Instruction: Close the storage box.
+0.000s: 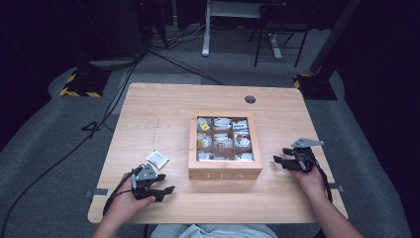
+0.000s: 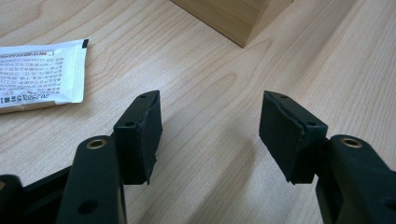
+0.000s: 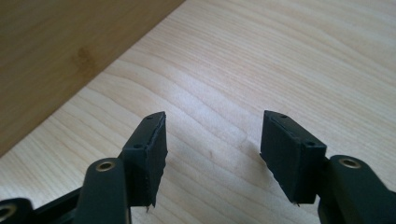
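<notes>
High view: one white sachet (image 1: pixel 157 159) lies just beyond the spread left tool (image 1: pixel 166 192); right tool (image 1: pixel 278 161) also spread, beside one tea box (image 1: pixel 225 173)

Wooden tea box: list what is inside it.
The square light wooden tea box stands open, divided into nine compartments, each holding small packets, mostly white, one yellowish at the far left. Their print is too small to read, and anything beneath the top packets is covered.
</notes>
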### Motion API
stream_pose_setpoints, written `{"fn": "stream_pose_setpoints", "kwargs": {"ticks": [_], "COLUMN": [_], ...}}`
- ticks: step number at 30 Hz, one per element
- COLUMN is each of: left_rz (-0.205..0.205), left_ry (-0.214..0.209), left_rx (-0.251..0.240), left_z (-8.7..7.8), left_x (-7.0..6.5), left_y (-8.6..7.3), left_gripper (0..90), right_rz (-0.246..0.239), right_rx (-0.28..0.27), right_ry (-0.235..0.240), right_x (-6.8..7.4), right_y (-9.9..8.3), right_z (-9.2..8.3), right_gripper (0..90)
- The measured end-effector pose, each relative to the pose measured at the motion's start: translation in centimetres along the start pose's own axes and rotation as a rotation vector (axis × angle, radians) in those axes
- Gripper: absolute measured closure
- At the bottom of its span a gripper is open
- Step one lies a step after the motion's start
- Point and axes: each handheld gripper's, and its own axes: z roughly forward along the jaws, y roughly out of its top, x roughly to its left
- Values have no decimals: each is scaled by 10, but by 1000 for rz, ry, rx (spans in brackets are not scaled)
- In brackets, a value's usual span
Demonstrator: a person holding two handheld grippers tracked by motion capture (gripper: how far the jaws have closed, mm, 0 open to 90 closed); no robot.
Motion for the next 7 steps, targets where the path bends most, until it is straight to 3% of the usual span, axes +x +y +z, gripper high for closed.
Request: {"fn": "stream_pose_setpoints", "kwargs": {"ticks": [4,7], "left_rz": [2,18], "left_ry": [2,8], "left_rx": [0,5], "left_z": [0,0], "left_x": [-1,-1], "left_y": [0,0], "left_gripper": [398,392], "right_rz": [-16,-7], "right_rx": [-15,-37], "right_ry": [-16,-30], "right_x": [0,1], "right_y": [-4,-6], "right_z": [3,4], "right_gripper": [379,309]}}
